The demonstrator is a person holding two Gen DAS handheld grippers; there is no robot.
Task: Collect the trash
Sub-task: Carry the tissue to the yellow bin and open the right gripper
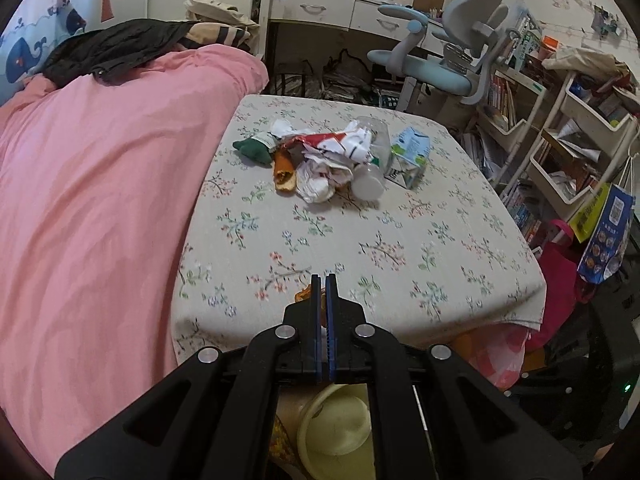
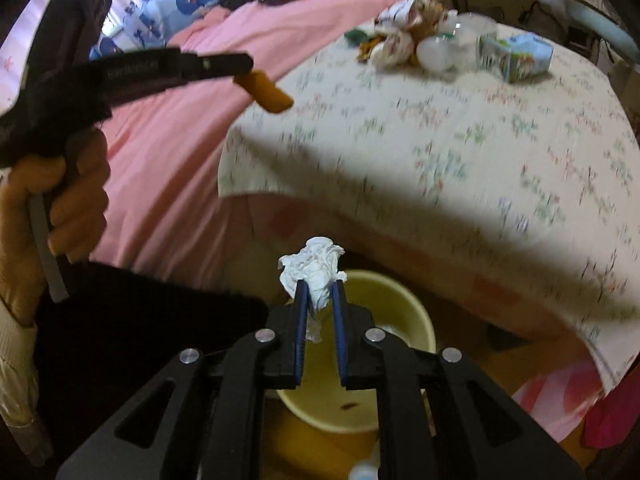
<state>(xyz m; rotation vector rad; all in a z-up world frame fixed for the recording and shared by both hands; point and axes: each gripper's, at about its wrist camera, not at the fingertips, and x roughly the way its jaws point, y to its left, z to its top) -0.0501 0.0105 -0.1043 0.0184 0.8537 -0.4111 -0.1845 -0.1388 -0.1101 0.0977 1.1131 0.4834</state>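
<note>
While right gripper (image 2: 320,286) pinches tissue (image 2: 316,270), bin (image 2: 416,320) gapes below.

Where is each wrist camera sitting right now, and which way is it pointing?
Left wrist: on the left claw, low at the table's near edge, looking across the flowered tablecloth to the trash pile; its fingers pinch an orange scrap.
Right wrist: on the right claw, tilted down over the yellow bin, gripping a white tissue; the left hand shows at left.
Shared: tablecloth, trash pile, milk carton, bin, pink blanket, orange scrap.
</note>
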